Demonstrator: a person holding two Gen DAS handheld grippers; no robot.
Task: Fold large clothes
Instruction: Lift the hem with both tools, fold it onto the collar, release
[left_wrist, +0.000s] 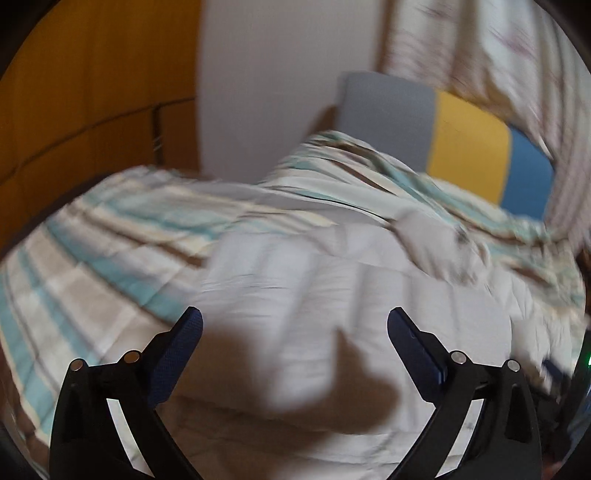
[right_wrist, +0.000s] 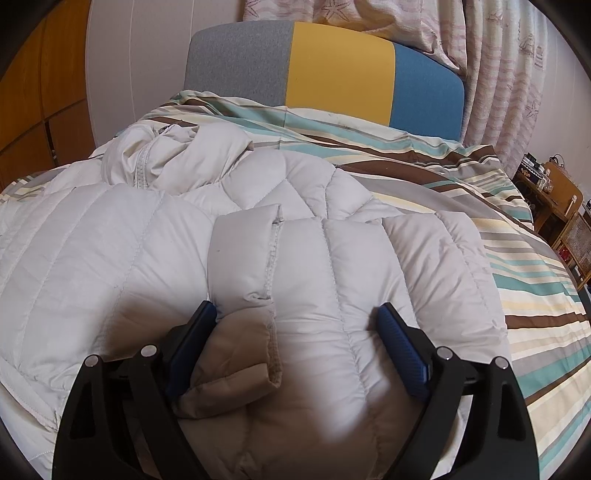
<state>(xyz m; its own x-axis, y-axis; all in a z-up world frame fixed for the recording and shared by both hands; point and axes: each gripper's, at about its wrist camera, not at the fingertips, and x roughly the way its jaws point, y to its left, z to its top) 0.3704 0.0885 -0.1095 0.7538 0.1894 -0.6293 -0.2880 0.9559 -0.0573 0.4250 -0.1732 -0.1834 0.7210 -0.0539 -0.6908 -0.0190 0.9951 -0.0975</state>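
Note:
A pale grey quilted puffer jacket (right_wrist: 92, 240) lies spread on a striped duvet, its hood (right_wrist: 173, 158) bunched at the far end. One sleeve (right_wrist: 332, 266) is folded across the body, with its cuff (right_wrist: 240, 258) near me. My right gripper (right_wrist: 295, 308) stands open low over that sleeve, and the puffy fabric bulges up between its blue pads. In the blurred left wrist view my left gripper (left_wrist: 295, 317) is wide open above the jacket (left_wrist: 295, 266), nothing between its fingers.
The striped duvet (right_wrist: 535, 277) covers a bed with a grey, yellow and blue headboard (right_wrist: 340, 66). Patterned curtains (right_wrist: 509, 74) hang at the right. Wooden furniture (right_wrist: 554, 199) stands beside the bed at far right. An orange wardrobe (left_wrist: 92, 74) is at the left.

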